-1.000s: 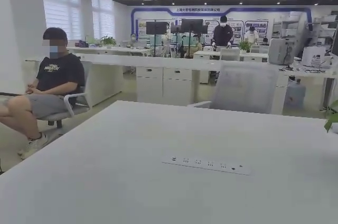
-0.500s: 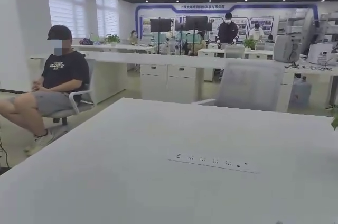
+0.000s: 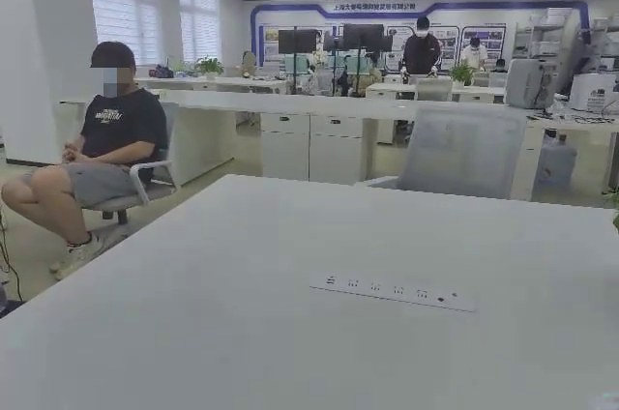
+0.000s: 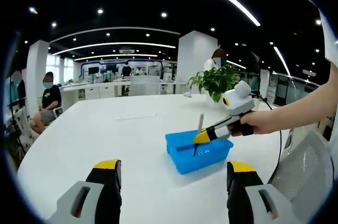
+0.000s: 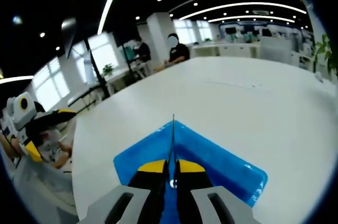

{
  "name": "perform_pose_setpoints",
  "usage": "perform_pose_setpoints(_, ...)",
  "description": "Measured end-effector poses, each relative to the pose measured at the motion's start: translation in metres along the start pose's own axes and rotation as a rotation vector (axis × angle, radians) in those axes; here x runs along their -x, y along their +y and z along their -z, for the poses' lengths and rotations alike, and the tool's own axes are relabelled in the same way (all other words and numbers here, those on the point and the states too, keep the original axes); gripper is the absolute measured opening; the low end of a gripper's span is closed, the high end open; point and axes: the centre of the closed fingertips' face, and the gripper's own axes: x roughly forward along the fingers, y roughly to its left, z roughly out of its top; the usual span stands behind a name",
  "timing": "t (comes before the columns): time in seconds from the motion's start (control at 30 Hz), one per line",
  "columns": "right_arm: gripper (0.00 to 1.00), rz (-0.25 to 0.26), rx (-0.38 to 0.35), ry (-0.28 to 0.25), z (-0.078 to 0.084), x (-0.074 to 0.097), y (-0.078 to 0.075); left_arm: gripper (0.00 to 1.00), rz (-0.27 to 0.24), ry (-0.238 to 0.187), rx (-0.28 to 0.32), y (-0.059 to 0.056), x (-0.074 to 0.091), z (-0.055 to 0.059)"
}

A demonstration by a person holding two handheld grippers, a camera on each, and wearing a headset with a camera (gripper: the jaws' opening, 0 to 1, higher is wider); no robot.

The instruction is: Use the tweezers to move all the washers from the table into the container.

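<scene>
**Tweezers poised over the blue box**

Over the last second the head view has drifted a touch, but that is the headset moving. The table point(image 3: 242, 323) and its socket strip point(image 3: 392, 291) lie as they did, so nothing there tells of progress.

The right gripper point(image 5: 170, 167) is pinched narrow on the tweezers point(image 5: 172, 134). Their tips point down into the container point(image 5: 227, 166), just inside its rim as seen from the left gripper view. Whether a washer sits in the tips is too small to tell.

The left gripper point(image 4: 173, 182) has its jaws spread wide and empty, near the container's front. This looks to me like a drop-off.
</scene>
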Motion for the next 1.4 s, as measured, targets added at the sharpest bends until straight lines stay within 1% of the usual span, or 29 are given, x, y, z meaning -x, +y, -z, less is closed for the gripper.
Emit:
perform_pose_setpoints(0.17,0.03,-0.009,0.028,0.004,0.0,0.0,0.004,0.83,-0.001,0.0,-0.001,0.0,0.0,0.0)
perform_pose_setpoints(0.27,0.04,-0.008,0.031,0.015,0.002,0.0,0.005,0.83,-0.001,0.001,-0.002,0.001,0.001,0.0)
perform_pose_setpoints(0.37,0.04,-0.007,0.027,-0.004,0.0,0.002,0.006,0.83,0.0,0.001,-0.001,0.001,0.001,0.0)
perform_pose_setpoints(0.47,0.04,-0.002,0.022,-0.057,-0.011,0.009,0.01,0.83,-0.001,0.0,-0.001,0.001,0.001,0.0)
perform_pose_setpoints(0.5,0.04,-0.002,0.02,-0.066,-0.012,0.01,0.011,0.83,-0.001,0.001,-0.001,0.001,0.001,0.0)
perform_pose_setpoints(0.57,0.04,-0.002,0.02,-0.099,-0.019,0.016,0.014,0.83,-0.001,0.001,-0.001,0.001,0.001,0.0)
perform_pose_setpoints(0.7,0.04,-0.018,0.009,-0.171,-0.033,0.03,0.025,0.83,0.002,0.002,-0.003,0.0,0.001,0.0)
perform_pose_setpoints(0.8,0.04,-0.03,0.008,-0.2,-0.038,0.041,0.034,0.83,0.003,0.003,-0.003,0.0,0.0,0.0)
perform_pose_setpoints(0.83,0.04,-0.039,0.011,-0.214,-0.039,0.045,0.039,0.83,0.004,0.003,-0.002,0.0,0.0,0.0)
perform_pose_setpoints(0.97,0.04,-0.071,0.017,-0.235,-0.039,0.056,0.053,0.83,0.007,0.005,-0.006,-0.001,-0.001,0.0)
perform_pose_setpoints(1.03,0.04,-0.075,0.036,-0.244,-0.037,0.062,0.058,0.83,0.008,0.006,-0.007,-0.001,-0.001,0.0)
perform_pose_setpoints(1.13,0.04,-0.088,0.04,-0.246,-0.027,0.07,0.067,0.83,0.008,0.007,-0.01,-0.001,-0.001,0.0)
perform_pose_setpoints(1.2,0.04,-0.1,0.025,-0.236,-0.019,0.072,0.072,0.83,0.007,0.007,-0.011,-0.001,-0.001,0.0)
perform_pose_setpoints(1.27,0.04,-0.105,0.001,-0.221,-0.007,0.075,0.074,0.83,0.01,0.007,-0.009,-0.002,-0.001,0.0)
perform_pose_setpoints(1.37,0.04,-0.106,-0.041,-0.18,0.016,0.075,0.077,0.83,0.011,0.007,-0.013,-0.003,-0.001,0.001)
perform_pose_setpoints(1.4,0.04,-0.106,-0.047,-0.172,0.019,0.075,0.077,0.83,0.012,0.007,-0.013,-0.003,-0.001,0.0)
